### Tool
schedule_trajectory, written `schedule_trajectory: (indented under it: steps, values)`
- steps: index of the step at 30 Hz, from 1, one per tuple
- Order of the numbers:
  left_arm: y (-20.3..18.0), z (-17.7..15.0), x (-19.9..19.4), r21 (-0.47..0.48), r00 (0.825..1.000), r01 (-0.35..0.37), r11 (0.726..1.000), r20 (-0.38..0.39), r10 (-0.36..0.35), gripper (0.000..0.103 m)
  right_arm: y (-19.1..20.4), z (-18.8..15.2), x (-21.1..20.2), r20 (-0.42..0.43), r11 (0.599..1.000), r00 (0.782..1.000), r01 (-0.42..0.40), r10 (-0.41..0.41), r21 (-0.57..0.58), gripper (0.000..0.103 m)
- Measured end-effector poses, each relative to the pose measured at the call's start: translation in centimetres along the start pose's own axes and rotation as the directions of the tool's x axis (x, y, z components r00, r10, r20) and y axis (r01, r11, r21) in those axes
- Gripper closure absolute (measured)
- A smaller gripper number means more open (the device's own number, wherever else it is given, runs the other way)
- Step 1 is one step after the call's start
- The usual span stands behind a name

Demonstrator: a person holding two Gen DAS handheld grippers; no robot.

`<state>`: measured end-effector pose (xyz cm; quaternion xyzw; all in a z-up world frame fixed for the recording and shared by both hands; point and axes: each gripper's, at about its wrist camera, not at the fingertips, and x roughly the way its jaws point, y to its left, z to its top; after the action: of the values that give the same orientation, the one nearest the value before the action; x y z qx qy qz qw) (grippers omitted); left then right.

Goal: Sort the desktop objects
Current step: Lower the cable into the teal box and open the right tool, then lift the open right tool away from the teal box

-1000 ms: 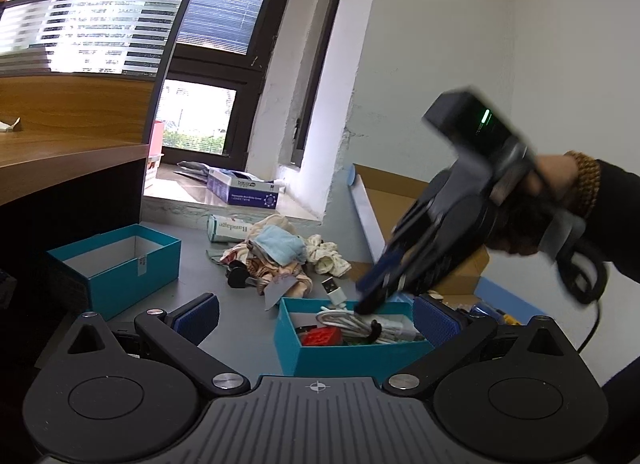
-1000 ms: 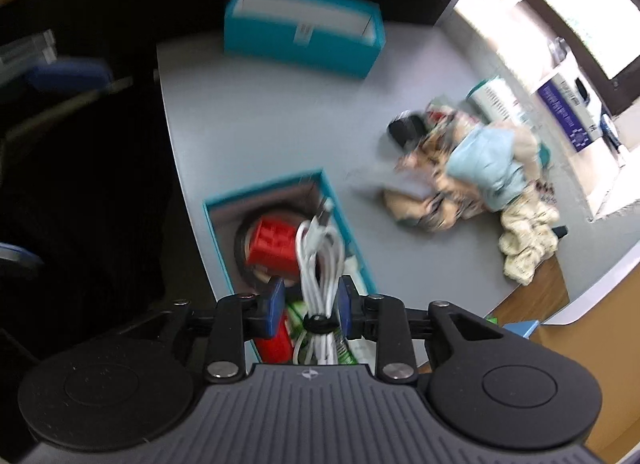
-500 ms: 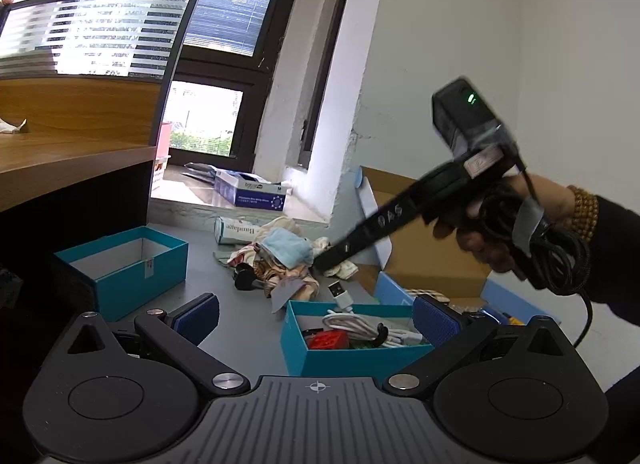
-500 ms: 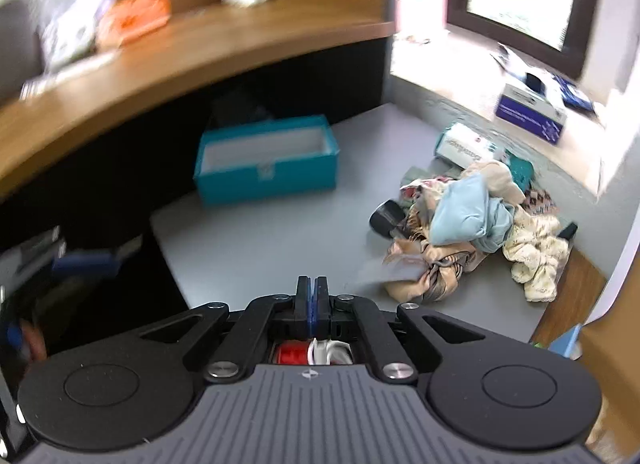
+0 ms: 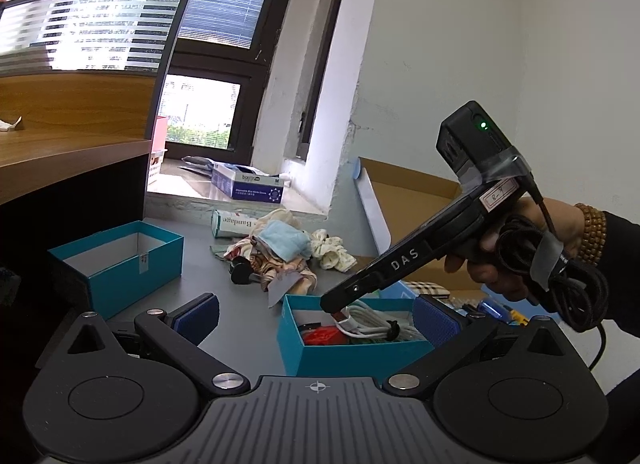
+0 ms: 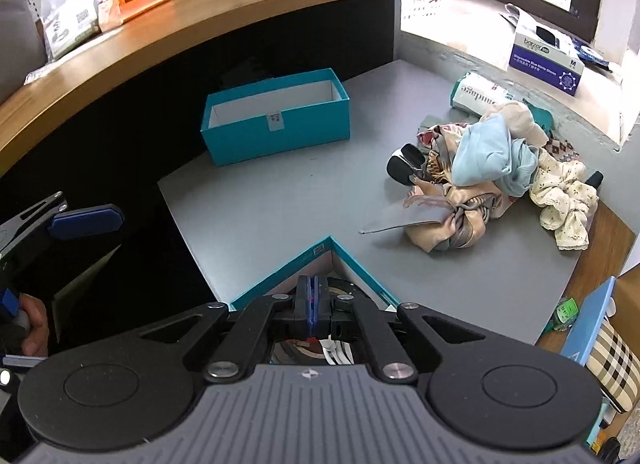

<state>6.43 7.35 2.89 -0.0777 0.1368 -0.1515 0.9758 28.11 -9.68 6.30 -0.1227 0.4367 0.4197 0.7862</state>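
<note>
A near teal box (image 5: 296, 340) holds a coiled white cable (image 5: 368, 324) and a red block (image 5: 324, 334). My right gripper (image 6: 308, 306) is shut with nothing between its pads; its tip hovers over this box's corner (image 6: 330, 242), and it shows in the left wrist view (image 5: 334, 304) above the cable. My left gripper (image 5: 316, 314) is open and empty, hanging in front of the box. A second teal box (image 6: 276, 116) stands empty at the far left. A heap of cloths (image 6: 492, 176) lies on the grey desk (image 6: 280, 200).
A black clip (image 6: 404, 162) lies beside the cloth heap. A bandage box (image 6: 480, 94) and a blue glove box (image 6: 546, 60) sit by the window sill. A wooden counter (image 6: 200, 12) curves along the left. A cardboard box (image 5: 412, 200) stands at the right.
My right gripper let go of the white cable into the near box, shut, lifted, and has now dipped back down over the box. My left gripper stays open and still.
</note>
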Motion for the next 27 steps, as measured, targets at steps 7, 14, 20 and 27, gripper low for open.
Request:
schedule_trajectory:
  steps: [7,14,20,27]
  values:
    - [0.0,0.2,0.6,0.015,1.0,-0.008,1.0,-0.007,0.008,0.0,-2.1,-0.5,-3.2,0.113,0.994,0.993,-0.032,0.021,0.1,0.1]
    - [-0.4,0.5,1.2,0.042,1.0,-0.012,0.999,-0.012,0.013,0.0,-3.1,-3.1,-2.1,0.01,0.987,0.999,0.049,-0.051,0.155,0.1]
    - [-0.6,0.5,1.6,0.07,0.999,-0.019,0.997,-0.026,0.021,0.0,-3.4,-4.1,-0.5,-0.019,0.984,0.997,0.076,-0.074,0.162,0.1]
    - [-0.4,0.8,2.6,0.071,0.998,-0.024,0.997,-0.057,0.028,0.0,-3.7,-4.7,-0.5,0.01,0.982,0.998,0.062,-0.064,0.178,0.101]
